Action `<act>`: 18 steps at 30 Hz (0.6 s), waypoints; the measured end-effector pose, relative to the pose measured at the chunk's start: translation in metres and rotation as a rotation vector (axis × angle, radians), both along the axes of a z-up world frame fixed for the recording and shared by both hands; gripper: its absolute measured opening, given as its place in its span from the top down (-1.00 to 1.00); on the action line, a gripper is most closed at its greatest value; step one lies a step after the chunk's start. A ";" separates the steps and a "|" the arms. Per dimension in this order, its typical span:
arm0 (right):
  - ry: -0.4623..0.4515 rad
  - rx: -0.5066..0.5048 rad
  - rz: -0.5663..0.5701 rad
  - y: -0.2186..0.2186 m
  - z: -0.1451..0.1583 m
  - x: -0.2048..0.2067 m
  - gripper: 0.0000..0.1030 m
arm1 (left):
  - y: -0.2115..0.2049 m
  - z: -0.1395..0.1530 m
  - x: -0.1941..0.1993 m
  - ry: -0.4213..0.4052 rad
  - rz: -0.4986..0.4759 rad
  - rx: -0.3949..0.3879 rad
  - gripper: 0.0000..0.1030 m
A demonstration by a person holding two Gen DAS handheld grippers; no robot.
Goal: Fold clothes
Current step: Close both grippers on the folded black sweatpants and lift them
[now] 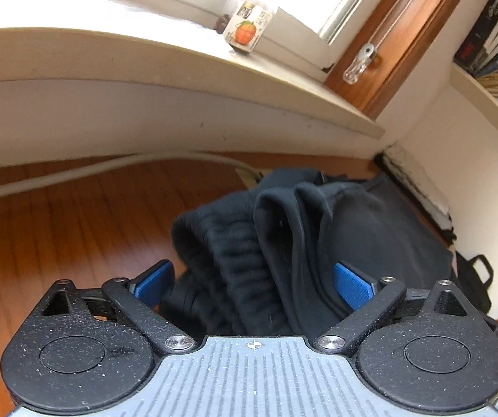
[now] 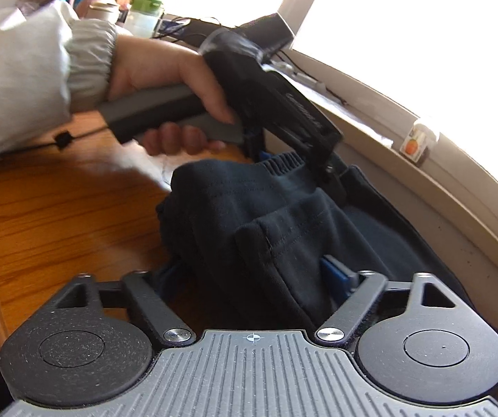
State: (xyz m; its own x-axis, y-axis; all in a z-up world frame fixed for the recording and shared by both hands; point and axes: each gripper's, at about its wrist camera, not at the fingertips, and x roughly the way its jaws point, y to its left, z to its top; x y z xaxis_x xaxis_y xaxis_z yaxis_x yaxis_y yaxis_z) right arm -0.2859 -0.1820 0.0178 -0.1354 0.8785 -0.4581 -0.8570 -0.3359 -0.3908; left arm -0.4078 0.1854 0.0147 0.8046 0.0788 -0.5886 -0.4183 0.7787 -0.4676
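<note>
The left claw [image 1: 254, 286] stands wide, its blue pads [image 1: 351, 286] on either side of a bunched black garment [image 1: 283, 236] with a ribbed waistband; whether the pads press on the cloth cannot be told. The right claw [image 2: 252, 278] likewise straddles a stitched fold of the same garment [image 2: 249, 215], jaws apart, its left pad hidden by cloth, its grip just as uncertain. The garment lies heaped on the wooden tabletop [image 1: 75, 215], toward the far edge by the wall. Bare wood lies open to its left. In the right wrist view a hand [image 2: 165, 76] in a pale sleeve [image 2: 33, 66] holds the other gripper's handle above the garment. Beyond, a windowsill [image 1: 165, 66] carries a small carton [image 1: 247, 27].
</note>
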 end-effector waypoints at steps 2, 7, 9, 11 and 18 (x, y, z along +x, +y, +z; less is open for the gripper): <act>0.019 0.011 -0.010 0.001 0.001 0.002 -0.31 | -0.001 0.000 -0.008 0.003 0.033 -0.017 -0.90; 0.081 0.030 -0.037 0.007 0.005 0.009 -0.09 | -0.011 0.002 -0.013 0.018 0.089 -0.016 -0.88; 0.088 0.040 -0.043 0.010 0.006 0.010 0.02 | -0.014 0.003 -0.011 0.032 0.104 -0.005 -0.84; 0.089 0.051 -0.048 0.011 0.009 0.010 0.13 | -0.016 0.004 -0.009 0.045 0.118 0.003 -0.72; 0.103 0.143 -0.053 0.011 0.017 0.016 0.26 | -0.026 0.015 -0.013 -0.052 0.183 -0.004 -0.14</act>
